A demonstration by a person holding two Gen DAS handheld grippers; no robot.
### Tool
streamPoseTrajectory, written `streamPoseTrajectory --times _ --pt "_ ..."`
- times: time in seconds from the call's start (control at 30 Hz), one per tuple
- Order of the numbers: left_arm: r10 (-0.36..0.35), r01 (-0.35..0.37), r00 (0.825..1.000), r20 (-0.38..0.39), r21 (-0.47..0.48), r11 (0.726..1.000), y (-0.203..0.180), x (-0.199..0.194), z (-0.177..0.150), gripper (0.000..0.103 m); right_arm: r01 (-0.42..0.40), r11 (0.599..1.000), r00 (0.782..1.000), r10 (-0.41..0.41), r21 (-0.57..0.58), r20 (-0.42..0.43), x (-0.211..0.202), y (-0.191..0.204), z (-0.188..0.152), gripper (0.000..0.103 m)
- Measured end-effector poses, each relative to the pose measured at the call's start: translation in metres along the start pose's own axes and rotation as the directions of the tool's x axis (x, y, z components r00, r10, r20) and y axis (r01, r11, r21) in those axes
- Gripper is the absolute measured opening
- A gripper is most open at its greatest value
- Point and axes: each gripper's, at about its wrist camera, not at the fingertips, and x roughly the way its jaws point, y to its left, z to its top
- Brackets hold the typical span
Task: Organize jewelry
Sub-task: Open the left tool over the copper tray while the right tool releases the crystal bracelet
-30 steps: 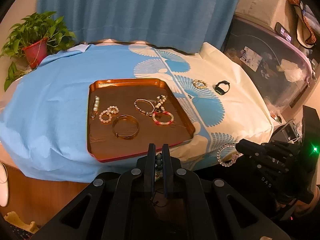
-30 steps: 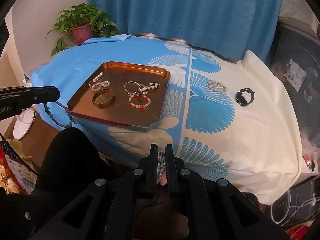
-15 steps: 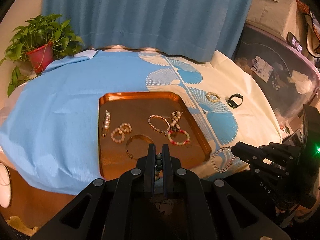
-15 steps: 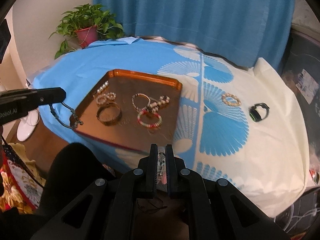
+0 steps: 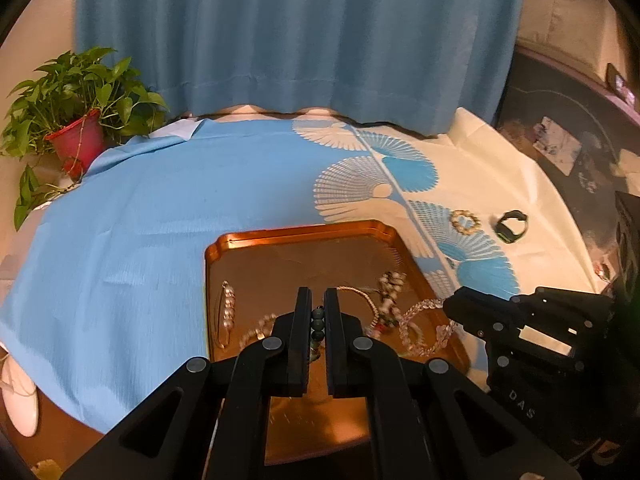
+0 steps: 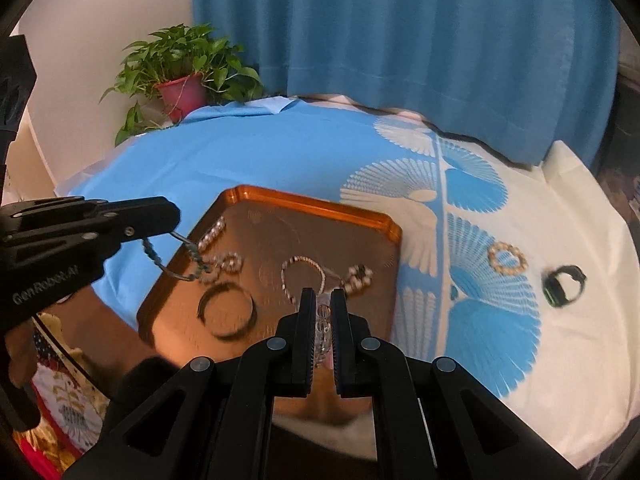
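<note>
An orange tray [image 5: 300,236] lies on the blue and cream tablecloth [image 5: 140,240] and holds a bangle [image 6: 228,312] and several bead and pearl pieces. My left gripper [image 5: 318,298] is shut on a dark green bead bracelet [image 5: 318,325], which hangs over the tray's left rim in the right wrist view [image 6: 176,260]. My right gripper [image 6: 323,298] is shut on a clear crystal bracelet [image 6: 323,320]; its loop dangles above the tray's right side [image 5: 424,328]. A beige bead bracelet [image 6: 507,262] and a black and green band [image 6: 564,284] lie on the cloth to the right.
A potted plant [image 5: 76,120] stands at the table's far left corner before a blue curtain [image 5: 300,40]. A white shoe [image 5: 20,396] lies on the floor at the left. Dark furniture with clutter [image 5: 560,140] stands to the right of the table.
Both grippers have come forward from the table's near edge to over the tray, each still carrying its bracelet. The tray now fills more of both views.
</note>
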Motion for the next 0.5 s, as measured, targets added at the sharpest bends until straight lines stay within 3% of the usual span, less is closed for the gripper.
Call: streamPoseTrajectory --times 0.33,0.37,0.4,0.43,0.47,0.5 --pt "0.053 -0.053 0.997 -0.057 -0.009 0.999 0.013 0.050 0.007 0.005 0.004 1.000 0.999 -0.003 0.016 -0.045 0.048 -0.010 0.008 0.008" --pt "0.059 -0.061 0.996 -0.070 -0.017 0.998 0.016 0.055 0.007 0.014 0.004 1.000 0.999 -0.003 0.016 -0.054 0.053 -0.011 0.008 0.009" --pt "0.069 -0.071 0.994 -0.090 -0.022 0.997 0.018 0.060 0.007 0.042 0.004 1.000 0.998 -0.003 0.013 -0.070 0.058 -0.011 0.008 0.011" --pt "0.104 -0.108 0.988 -0.114 -0.026 0.994 0.021 0.065 0.006 0.063 0.006 1.000 0.995 -0.006 0.005 -0.099 0.065 -0.010 0.007 0.015" --pt "0.146 -0.150 0.983 -0.115 -0.024 0.988 0.021 0.066 0.003 0.096 0.013 1.000 0.991 -0.013 -0.004 -0.136 0.073 -0.009 0.005 0.032" --pt "0.189 -0.192 0.977 -0.095 -0.022 0.981 0.022 0.064 0.001 0.102 0.019 1.000 0.987 -0.020 -0.008 -0.158 0.078 -0.009 0.001 0.060"
